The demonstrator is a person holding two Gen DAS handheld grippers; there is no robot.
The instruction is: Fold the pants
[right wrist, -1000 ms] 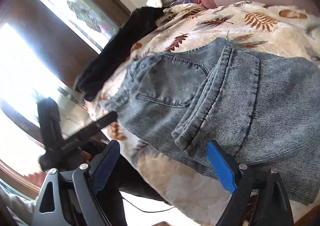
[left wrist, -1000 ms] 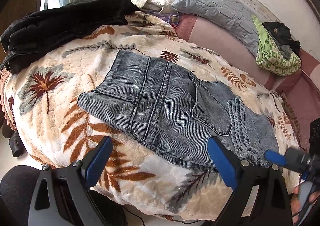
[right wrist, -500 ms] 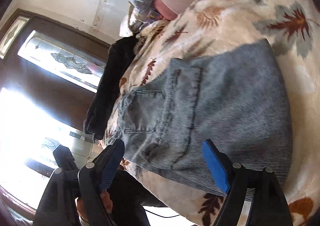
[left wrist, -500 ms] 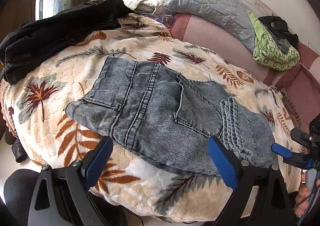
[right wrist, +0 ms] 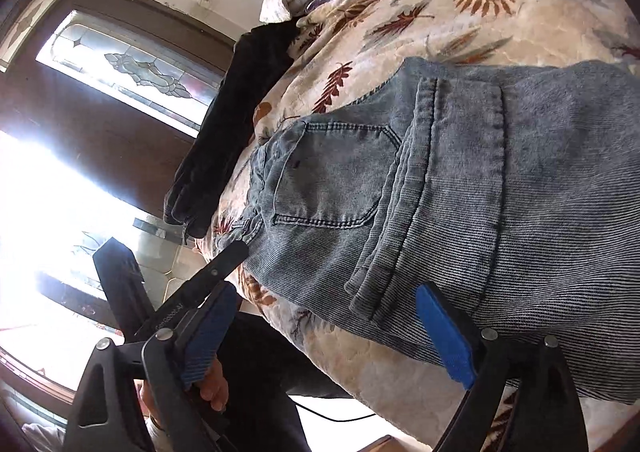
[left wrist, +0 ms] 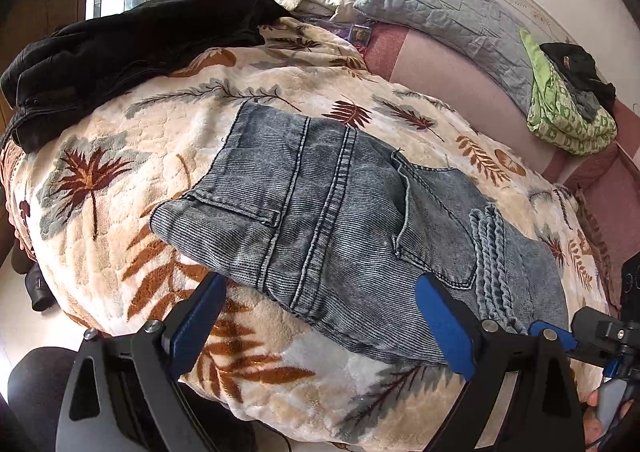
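Observation:
The grey-blue denim pants (left wrist: 344,228) lie folded into a compact bundle on the leaf-print blanket (left wrist: 120,171), back pocket and seams up. They also show in the right wrist view (right wrist: 460,187). My left gripper (left wrist: 320,324) is open and empty, hovering at the bundle's near edge. My right gripper (right wrist: 324,332) is open and empty, near the bundle's waistband end. The right gripper's blue tip shows in the left wrist view (left wrist: 554,336) at the right edge. The left gripper's black body shows in the right wrist view (right wrist: 192,300).
A black garment (left wrist: 120,55) lies on the blanket at the far left. A grey quilted pillow (left wrist: 448,11) and a green patterned cloth (left wrist: 568,119) sit on the pink couch back (left wrist: 440,67). A glass door (right wrist: 120,59) stands behind. The blanket's front edge drops off below the grippers.
Both grippers stay open and empty. The left view has drawn back slightly. The right gripper has swung, pulling away half a second ago and now closer to the bundle again.

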